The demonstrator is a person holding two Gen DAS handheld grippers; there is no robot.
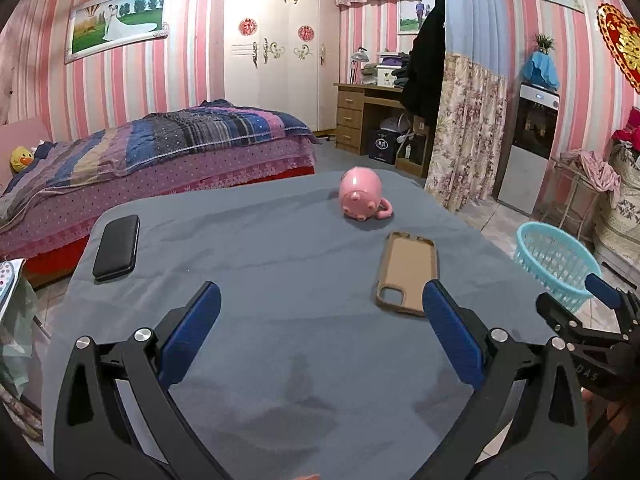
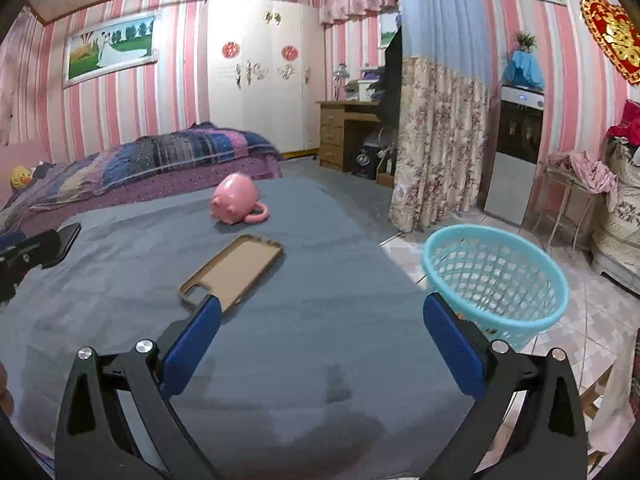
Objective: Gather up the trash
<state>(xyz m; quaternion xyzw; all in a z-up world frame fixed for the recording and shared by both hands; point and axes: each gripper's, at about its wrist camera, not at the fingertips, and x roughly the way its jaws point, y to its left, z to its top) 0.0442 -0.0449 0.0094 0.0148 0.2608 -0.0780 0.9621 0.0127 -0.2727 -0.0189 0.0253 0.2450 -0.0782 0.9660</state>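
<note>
A pink-striped bedroom surrounds a table draped in grey cloth (image 1: 280,320), with a quilted bed behind it. Going left to right across the cloth in the left wrist view: a black phone (image 1: 117,247) lies at ten o'clock, a pink pig-shaped mug (image 1: 360,195) lies on its side at twelve, and a tan phone case (image 1: 407,272) lies open side up at one o'clock, its long axis running away from the camera. Off the table's right edge, on the tiled floor, stands a turquoise mesh basket (image 2: 496,280), seemingly the bin; something orange shows low through its mesh, too small to identify. The left gripper (image 1: 320,304) hovers with jaws spread, nothing between them, and the right gripper (image 2: 320,312) likewise has its jaws apart and empty. No obvious scrap of trash remains on the cloth. If the case counts as trash, the right gripper looks nearer: its left fingertip overlaps the case's near end, and the basket sits at two o'clock, with nothing in between.
</note>
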